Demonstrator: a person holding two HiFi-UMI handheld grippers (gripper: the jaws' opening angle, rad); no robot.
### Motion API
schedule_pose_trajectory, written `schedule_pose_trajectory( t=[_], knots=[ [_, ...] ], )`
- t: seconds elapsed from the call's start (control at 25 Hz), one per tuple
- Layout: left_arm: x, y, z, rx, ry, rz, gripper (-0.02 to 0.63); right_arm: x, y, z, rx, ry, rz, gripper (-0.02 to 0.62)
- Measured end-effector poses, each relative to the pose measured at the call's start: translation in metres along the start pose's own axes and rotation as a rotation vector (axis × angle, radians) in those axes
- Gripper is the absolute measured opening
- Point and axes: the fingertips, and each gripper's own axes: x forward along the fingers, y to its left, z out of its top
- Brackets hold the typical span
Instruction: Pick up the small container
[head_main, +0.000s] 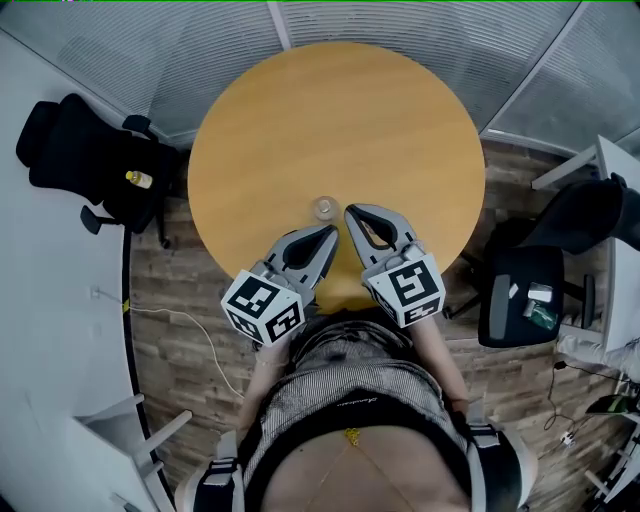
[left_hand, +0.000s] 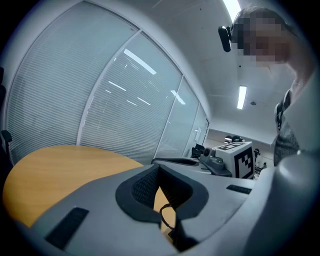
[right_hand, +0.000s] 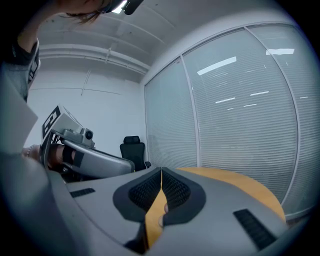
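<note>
Head view: round wooden counter (head_main: 400, 120), and the small clear container (head_main: 324, 207) stands upright on it, close to the near edge; left tool (head_main: 332, 232) points in from the near left, its tip just short of the container; right tool (head_main: 349, 211) comes in from the near right, tip just beside the container on its right; both tools look pinched narrow, nothing between the jaws; a black office chair (head_main: 85, 155) sits on the floor far left, another black chair (head_main: 525, 290) on the right.

Left gripper view: left tool (left_hand: 159, 167) with its jaws meeting at the tips, empty; counter (left_hand: 60, 165) spreads out on the left; the right tool's marker cube (left_hand: 239, 159) shows off to the right; the container isn't visible here.

Right gripper view: right tool (right_hand: 161, 172) closed tight, pads together, holding nothing; counter (right_hand: 240, 185) to the right; left tool (right_hand: 85, 155) on the left.
</note>
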Motion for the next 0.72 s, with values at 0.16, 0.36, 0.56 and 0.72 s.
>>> schedule_pose_trajectory(
  t=[0.16, 0.36, 0.56, 0.72],
  knots=[
    [0.001, 0.001, 0.0, -0.009, -0.019, 0.029, 0.005, 0.002, -0.007, -0.003, 0.001, -0.003, -0.001, 0.02],
    [0.001, 0.005, 0.0, -0.011, -0.019, 0.036, 0.005, 0.003, -0.009, -0.004, -0.003, 0.006, -0.008, 0.02],
    [0.003, 0.009, 0.002, -0.008, -0.001, -0.012, 0.005, 0.006, -0.015, -0.005, 0.008, 0.012, -0.06, 0.02],
    [0.004, 0.02, 0.007, 0.003, 0.016, -0.064, 0.005, 0.01, -0.021, -0.002, -0.031, 0.021, -0.073, 0.02]
  ],
)
